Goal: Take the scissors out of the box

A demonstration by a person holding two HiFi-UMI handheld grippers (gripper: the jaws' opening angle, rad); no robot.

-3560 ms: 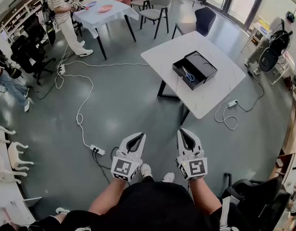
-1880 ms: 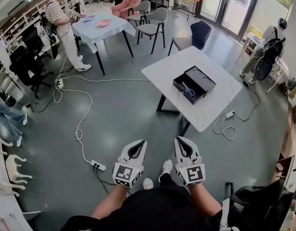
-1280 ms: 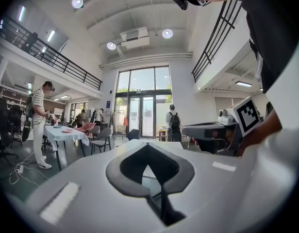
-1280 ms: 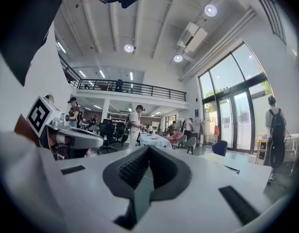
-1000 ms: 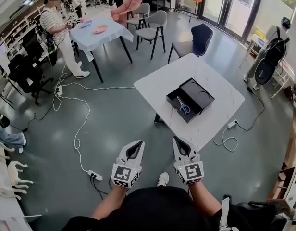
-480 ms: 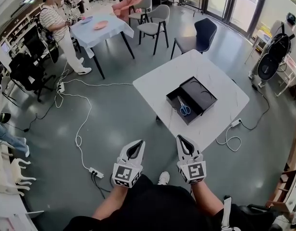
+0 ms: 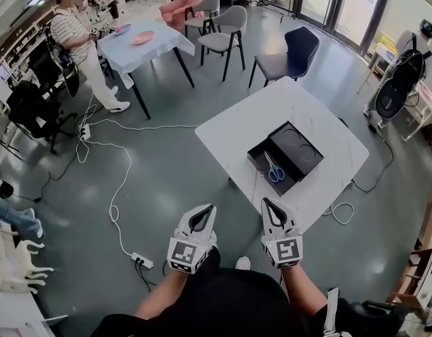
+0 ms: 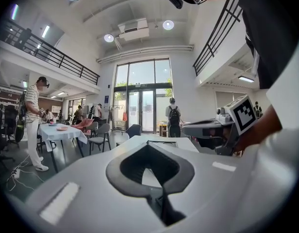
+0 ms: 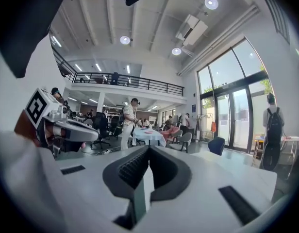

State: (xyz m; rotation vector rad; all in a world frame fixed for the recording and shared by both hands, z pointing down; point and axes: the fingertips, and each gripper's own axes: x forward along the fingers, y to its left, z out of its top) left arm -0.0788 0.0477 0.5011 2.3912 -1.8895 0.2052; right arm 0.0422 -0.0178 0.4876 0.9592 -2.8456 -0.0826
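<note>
In the head view, blue-handled scissors (image 7: 275,168) lie inside an open black box (image 7: 261,161) on a white table (image 7: 237,125). The box's black lid (image 7: 298,149) rests right beside it. My left gripper (image 7: 205,210) and right gripper (image 7: 270,203) hover side by side over the floor, short of the table's near edge. Both are shut with nothing in them. In the left gripper view the left gripper (image 8: 148,146) points level at the table, and the right gripper (image 8: 222,127) shows at the right. The right gripper view shows its own shut jaws, and the left gripper (image 9: 57,125) beside them.
A dark chair (image 7: 289,51) and grey chairs (image 7: 226,30) stand beyond the table. A person (image 7: 76,41) stands by a cloth-covered table (image 7: 142,37) at the far left. A white cable and power strip (image 7: 142,260) lie on the floor to my left. Another cable (image 7: 342,213) lies right of the table.
Both grippers have moved forward toward the white table, which now sits closer to them in the head view. Their jaws stay shut.
</note>
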